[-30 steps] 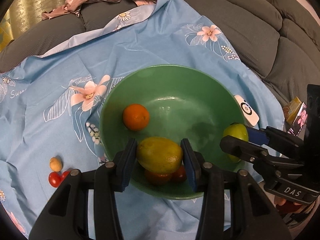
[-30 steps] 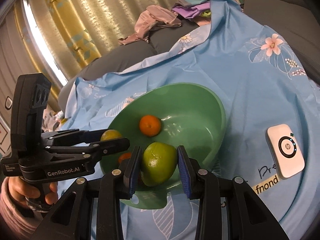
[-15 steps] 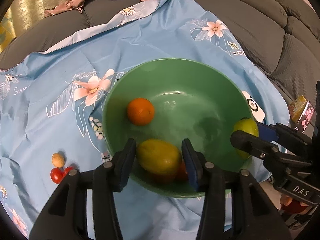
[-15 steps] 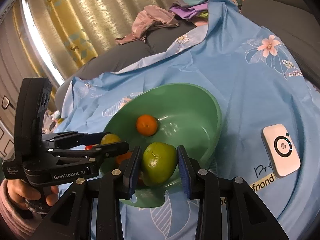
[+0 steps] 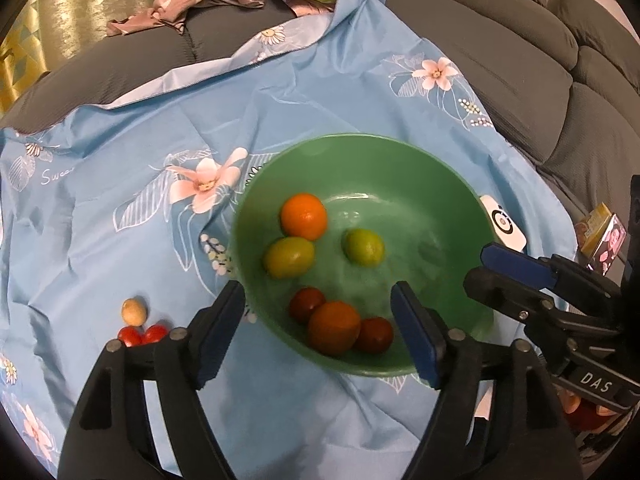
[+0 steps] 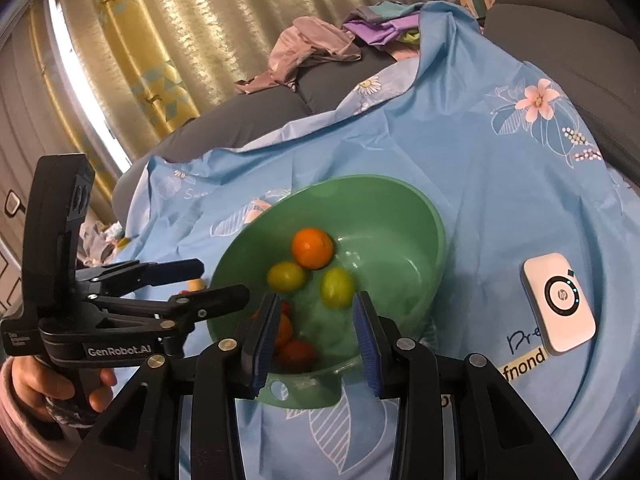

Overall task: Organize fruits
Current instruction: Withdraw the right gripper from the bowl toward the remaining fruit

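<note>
Bowl [image 5: 460, 200], centre frame: orange [image 5: 303, 216], two limes, tomatoes. Left gripper [image 5: 320, 324] jaws opening, nothing between. Right gripper [image 6: 316, 332] jaws apart, empty, despite narrow reading.

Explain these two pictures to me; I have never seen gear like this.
There is no robot. A person holds a two-finger clamp in each hand, each with a wide-angle camera looking along its fingers. One picture comes from the left gripper, the other from the right gripper, where a hand holding the left tool shows. Both hang over a green bowl on a blue flowered cloth. The bowl holds an orange, two yellow-green fruits and some red-orange fruits. On the cloth lie two small tomatoes, a tan fruit and a white gadget. Neither gripper holds anything, and the left jaws are opening.
</note>
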`<action>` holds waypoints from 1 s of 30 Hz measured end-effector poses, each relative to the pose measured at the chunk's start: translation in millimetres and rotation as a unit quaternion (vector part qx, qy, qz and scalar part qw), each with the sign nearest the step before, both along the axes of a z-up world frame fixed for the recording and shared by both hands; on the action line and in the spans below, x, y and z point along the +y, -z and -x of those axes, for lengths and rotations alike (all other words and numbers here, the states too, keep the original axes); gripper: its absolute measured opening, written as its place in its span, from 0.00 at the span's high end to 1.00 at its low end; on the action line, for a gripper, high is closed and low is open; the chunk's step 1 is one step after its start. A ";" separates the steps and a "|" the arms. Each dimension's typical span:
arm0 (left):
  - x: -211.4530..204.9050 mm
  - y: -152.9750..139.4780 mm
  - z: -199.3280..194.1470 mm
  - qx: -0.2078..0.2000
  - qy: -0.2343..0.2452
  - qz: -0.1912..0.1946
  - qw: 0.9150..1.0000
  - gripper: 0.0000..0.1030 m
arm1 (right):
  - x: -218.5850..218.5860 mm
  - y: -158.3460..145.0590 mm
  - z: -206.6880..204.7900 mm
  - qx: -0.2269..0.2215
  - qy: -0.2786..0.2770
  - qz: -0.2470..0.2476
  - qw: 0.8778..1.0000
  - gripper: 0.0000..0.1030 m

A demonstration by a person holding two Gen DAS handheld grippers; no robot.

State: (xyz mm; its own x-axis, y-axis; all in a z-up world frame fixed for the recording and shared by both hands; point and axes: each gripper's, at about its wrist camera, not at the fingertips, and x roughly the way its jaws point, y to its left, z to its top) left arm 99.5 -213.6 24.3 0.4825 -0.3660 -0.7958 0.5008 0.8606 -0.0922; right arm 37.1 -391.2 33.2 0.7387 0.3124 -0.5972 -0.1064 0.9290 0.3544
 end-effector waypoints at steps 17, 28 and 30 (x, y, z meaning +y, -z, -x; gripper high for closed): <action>50.7 -8.4 27.0 0.000 -0.059 0.017 0.998 0.13 | 27.0 -17.7 12.4 -0.011 -0.026 0.015 0.999 0.63; 100.2 -10.8 54.4 -0.010 -0.105 0.027 0.994 0.12 | 65.1 -27.6 21.7 -0.015 -0.063 0.040 0.997 0.63; 110.8 -9.5 58.4 -0.010 -0.113 0.028 0.993 0.12 | 75.4 -28.9 22.0 -0.015 -0.073 0.046 0.996 0.63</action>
